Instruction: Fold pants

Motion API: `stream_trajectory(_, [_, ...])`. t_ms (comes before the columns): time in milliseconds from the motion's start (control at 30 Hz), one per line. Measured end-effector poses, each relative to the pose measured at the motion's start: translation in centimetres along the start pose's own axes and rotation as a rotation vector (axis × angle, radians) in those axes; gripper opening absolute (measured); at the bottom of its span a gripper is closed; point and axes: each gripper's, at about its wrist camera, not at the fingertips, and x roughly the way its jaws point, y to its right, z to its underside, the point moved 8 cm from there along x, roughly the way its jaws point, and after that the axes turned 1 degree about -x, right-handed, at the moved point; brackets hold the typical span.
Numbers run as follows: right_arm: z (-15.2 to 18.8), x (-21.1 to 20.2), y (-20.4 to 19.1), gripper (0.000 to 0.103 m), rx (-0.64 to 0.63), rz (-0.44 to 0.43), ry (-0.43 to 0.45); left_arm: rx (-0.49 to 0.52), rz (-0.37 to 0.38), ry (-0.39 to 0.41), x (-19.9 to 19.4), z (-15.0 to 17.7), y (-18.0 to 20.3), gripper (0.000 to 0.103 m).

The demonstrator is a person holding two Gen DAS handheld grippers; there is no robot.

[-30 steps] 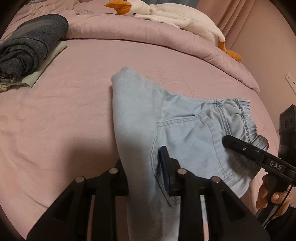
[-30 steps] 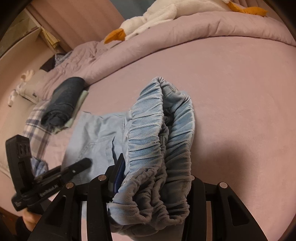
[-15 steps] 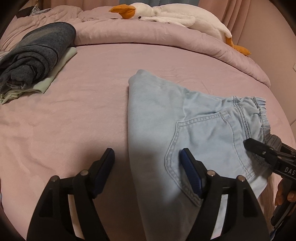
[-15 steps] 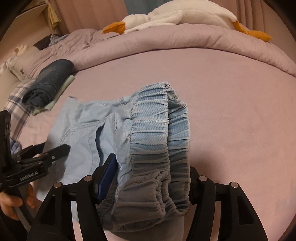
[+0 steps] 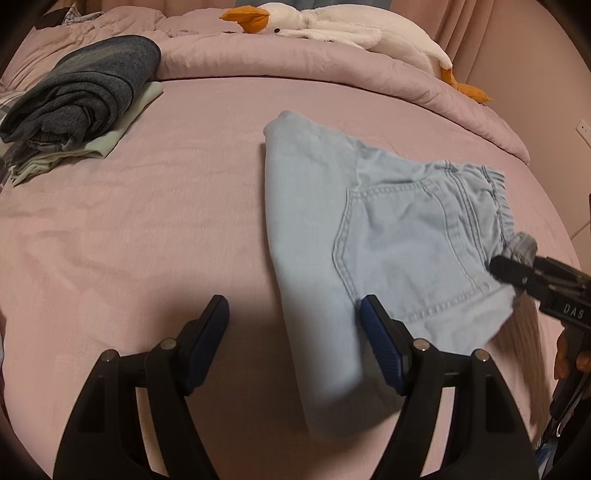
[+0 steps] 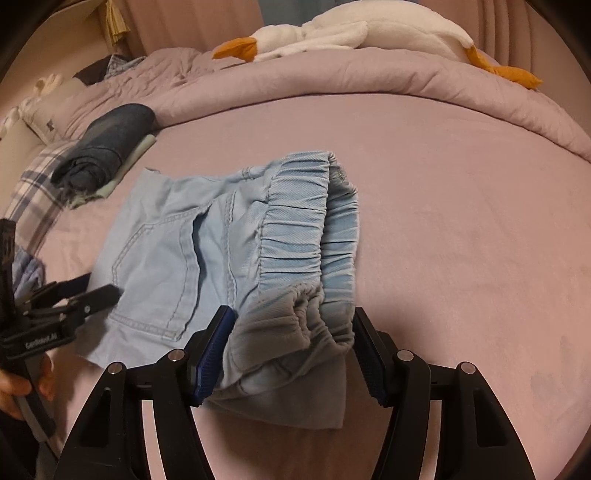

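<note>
The pants (image 5: 373, 236), light blue denim with an elastic waistband, lay folded on the pink bed sheet (image 5: 129, 229), toward the right of the left wrist view, with the fold edge running away from the camera and the back pocket facing up. The left gripper (image 5: 293, 328) hung low over the near end of the pants with its jaws spread wide and released: the blue pad on the right side sat just at the cloth near the pocket's lower corner, while the other pad stood over bare sheet, well apart from the fabric, so nothing was pinched. The right gripper (image 6: 295, 339) straddled the gathered waistband at the pants' near end in its own view, its jaws parted on either side of the bunched elastic; the left pad lay against the cloth and the right pad stood beside it, and the fabric slumped loose between them rather than being squeezed. A hand (image 6: 18, 384) showed at the left edge of that view, wrapped around the other gripper's handle. Far off on the left of the sheet sat a pile of folded clothes (image 5: 81, 92), dark denim on top of a pale green piece. Beyond them a rumpled pink duvet (image 5: 332, 74) crossed the bed, and a white stuffed goose (image 5: 351, 33) with an orange beak lay along it.
</note>
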Motion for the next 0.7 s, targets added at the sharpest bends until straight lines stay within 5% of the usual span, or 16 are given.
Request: stream_trajectory(700, [1.1, -0.1, 0.0, 0.062, 0.037, -0.001, -0.005, 0.010, -0.003, -0.004, -0.6, 1.4, 0.1, 0.075])
